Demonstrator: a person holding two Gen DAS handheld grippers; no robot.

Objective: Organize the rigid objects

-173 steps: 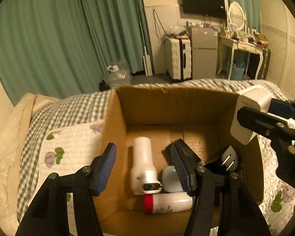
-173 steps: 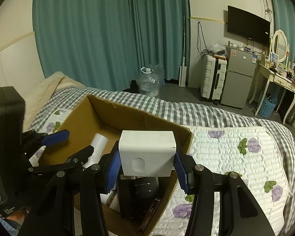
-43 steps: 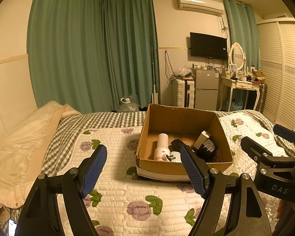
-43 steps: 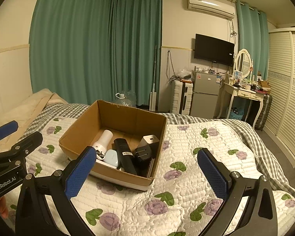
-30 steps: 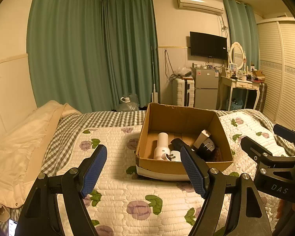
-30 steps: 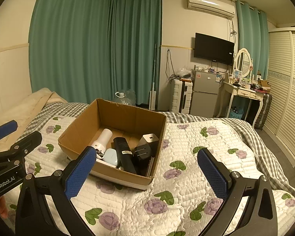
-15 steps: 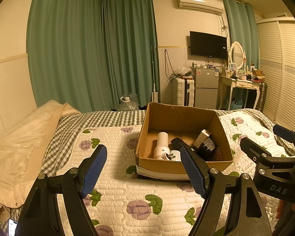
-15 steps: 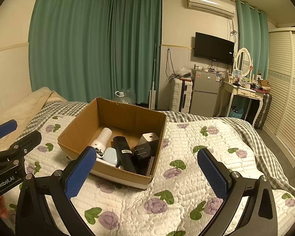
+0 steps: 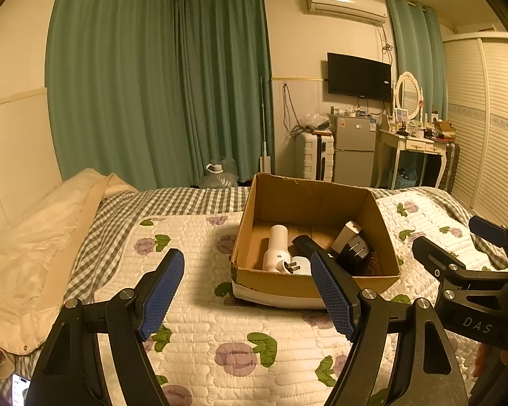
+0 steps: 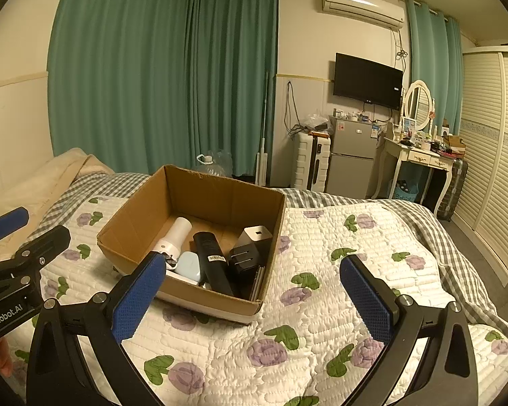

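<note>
An open cardboard box stands on the flowered quilt and shows in the right wrist view too. Inside lie a white cylinder device, a light blue case, a black remote-like bar, a black plug adapter and a white charger block. My left gripper is open and empty, held back from the box's near left. My right gripper is open wide and empty, near the box's front right corner.
The bed's quilt spreads all around the box. A cream duvet lies at the left. A phone lies at the lower left edge. Suitcase, fridge and dressing table stand beyond the bed.
Since 5.8 s ago the right gripper let go of the white charger block into the box, and both grippers drew back. Over the last second almost nothing has moved.
</note>
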